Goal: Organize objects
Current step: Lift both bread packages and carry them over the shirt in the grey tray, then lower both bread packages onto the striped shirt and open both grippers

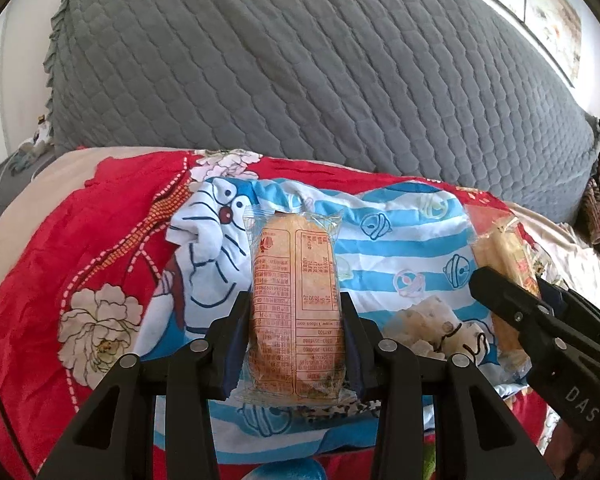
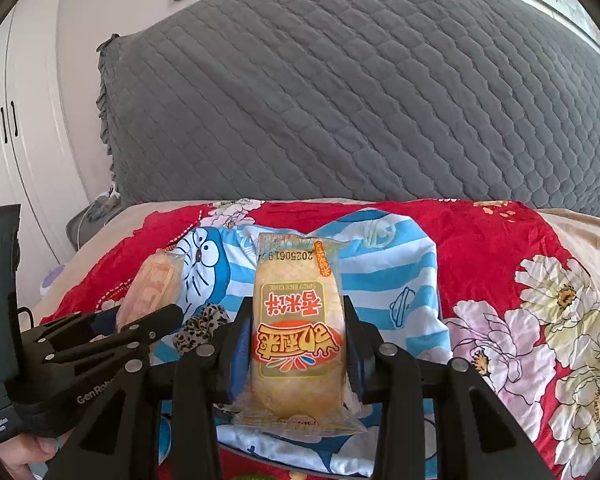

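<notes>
Two wrapped rice cakes are up in the air here, one per gripper. The first rice cake [image 1: 296,304] sits lengthwise between the left gripper [image 1: 296,340] fingers, label side with the printed nutrition table facing up, and the pads are pressed into the wrapper on both flanks. The second rice cake [image 2: 298,328], orange logo up and printed upside down to the camera, is pinched the same way by the right gripper [image 2: 296,344]. Both grips look firm, and each packet pokes out well past its fingertips.

Below them lies the blue-striped cartoon cloth [image 1: 400,240], spread on the red floral bedspread [image 2: 500,272], with the grey quilted headboard cover [image 1: 300,80] at the far side. A leopard-print hair tie [image 2: 204,324] lies on the cloth between the two grippers, and a fluffy white item [image 1: 432,324] sits just right of the left one.

The likely step is setting both packets down on the cloth. To do it well, each gripper should lower until the packet's underside rests on the fabric before the fingers part; these cakes are brittle, so no extra squeeze. The packets are best kept parallel and apart, clear of the hair tie, and the crinkly wrapper ends may snag.
</notes>
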Action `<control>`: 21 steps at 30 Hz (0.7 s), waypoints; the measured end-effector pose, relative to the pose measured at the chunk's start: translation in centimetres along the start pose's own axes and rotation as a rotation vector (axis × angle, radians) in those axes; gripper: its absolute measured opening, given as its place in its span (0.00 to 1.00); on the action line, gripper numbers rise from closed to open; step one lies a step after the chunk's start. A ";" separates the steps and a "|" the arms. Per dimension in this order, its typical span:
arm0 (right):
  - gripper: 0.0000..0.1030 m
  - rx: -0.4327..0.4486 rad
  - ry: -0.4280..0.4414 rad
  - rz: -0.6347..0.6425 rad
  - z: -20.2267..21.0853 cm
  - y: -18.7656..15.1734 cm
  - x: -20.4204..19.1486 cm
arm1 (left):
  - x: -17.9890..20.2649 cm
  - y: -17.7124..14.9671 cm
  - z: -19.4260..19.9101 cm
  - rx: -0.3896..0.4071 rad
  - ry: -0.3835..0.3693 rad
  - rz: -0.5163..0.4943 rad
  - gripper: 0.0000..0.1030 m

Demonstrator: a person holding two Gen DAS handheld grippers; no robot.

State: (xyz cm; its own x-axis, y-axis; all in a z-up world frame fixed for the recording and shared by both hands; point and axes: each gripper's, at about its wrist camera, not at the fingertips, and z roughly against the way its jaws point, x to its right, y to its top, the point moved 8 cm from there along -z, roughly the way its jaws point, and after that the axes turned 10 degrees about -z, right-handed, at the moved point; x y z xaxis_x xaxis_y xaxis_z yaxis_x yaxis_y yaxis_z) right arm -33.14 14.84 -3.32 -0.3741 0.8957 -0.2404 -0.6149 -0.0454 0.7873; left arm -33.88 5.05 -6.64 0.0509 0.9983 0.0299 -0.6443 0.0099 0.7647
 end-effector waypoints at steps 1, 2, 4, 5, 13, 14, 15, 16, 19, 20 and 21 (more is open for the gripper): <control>0.39 0.003 0.002 0.003 -0.1 0.0 0.0 | 0.1 0.0 -0.1 0.000 0.000 -0.004 0.42; 0.39 0.003 0.005 0.002 -0.2 -0.1 0.0 | 0.2 0.0 -0.3 0.000 0.000 -0.008 0.42; 0.39 0.003 0.006 0.003 -0.5 -0.2 0.1 | 0.4 0.0 -0.4 0.001 -0.002 -0.010 0.42; 0.39 0.002 0.005 0.003 -0.6 -0.2 0.1 | 0.5 0.0 -0.5 0.000 -0.003 -0.012 0.42; 0.39 -0.017 -0.002 0.009 -1.9 -0.9 0.4 | 0.7 -0.5 -1.7 -0.016 -0.006 -0.019 0.42; 0.39 -0.021 -0.004 0.009 -2.1 -1.0 0.5 | 0.8 -0.6 -1.8 -0.015 -0.007 -0.018 0.42; 0.39 -0.023 -0.004 0.010 -2.2 -1.1 0.5 | 0.8 -0.6 -1.9 -0.017 -0.007 -0.020 0.42; 0.39 -0.027 -0.009 0.011 -2.4 -1.2 0.5 | 0.8 -0.7 -2.0 -0.019 -0.008 -0.020 0.42; 0.39 -0.031 -0.011 0.007 -2.7 -1.4 0.6 | 1.0 -1.0 -2.3 -0.026 -0.013 -0.021 0.42; 0.39 -0.033 -0.014 0.007 -2.8 -1.4 0.7 | 1.1 -1.1 -2.4 -0.027 -0.013 -0.023 0.42; 0.39 -0.035 -0.014 0.007 -2.9 -1.5 0.7 | 1.2 -1.2 -2.5 -0.032 -0.014 -0.025 0.42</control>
State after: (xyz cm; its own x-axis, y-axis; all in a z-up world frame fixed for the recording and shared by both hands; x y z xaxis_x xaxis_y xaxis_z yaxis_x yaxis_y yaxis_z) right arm -34.50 14.21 -6.33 -0.3692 0.9013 -0.2266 -0.6363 -0.0675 0.7685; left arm -35.00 6.40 -9.12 0.0785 0.9967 0.0202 -0.6667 0.0375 0.7444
